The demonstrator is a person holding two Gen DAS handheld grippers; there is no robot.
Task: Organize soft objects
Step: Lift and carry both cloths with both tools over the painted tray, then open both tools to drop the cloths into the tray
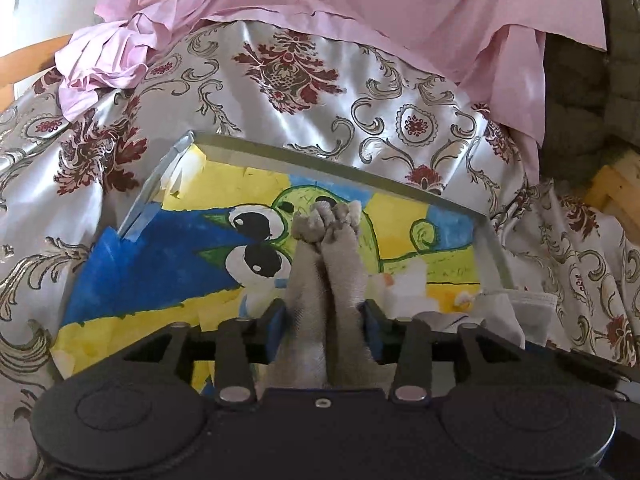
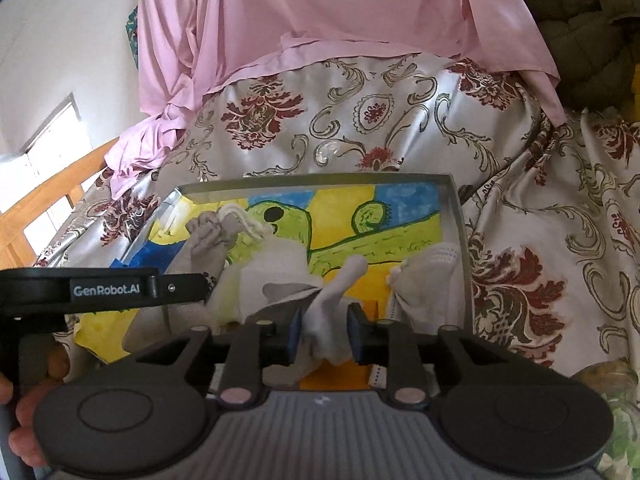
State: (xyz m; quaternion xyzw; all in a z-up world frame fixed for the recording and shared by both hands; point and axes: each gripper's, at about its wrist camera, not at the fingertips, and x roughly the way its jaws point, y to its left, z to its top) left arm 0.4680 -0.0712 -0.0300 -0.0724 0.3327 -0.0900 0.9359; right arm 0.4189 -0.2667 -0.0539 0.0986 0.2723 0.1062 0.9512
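Grey sock point(image 1: 326, 276) between left hand-held gripper point(image 1: 325, 328) pads, over tray point(image 1: 492, 236).

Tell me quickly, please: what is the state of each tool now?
Left tool: partly open, grey cloth loose between its pads.
Right tool: partly open, white sock loose between its pads.

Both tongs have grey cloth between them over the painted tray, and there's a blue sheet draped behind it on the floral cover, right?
Not quite: the sheet is pink, not blue, as the right wrist view shows. The rest stands: grey cloth between both tongs, over the painted tray, floral cover beneath.
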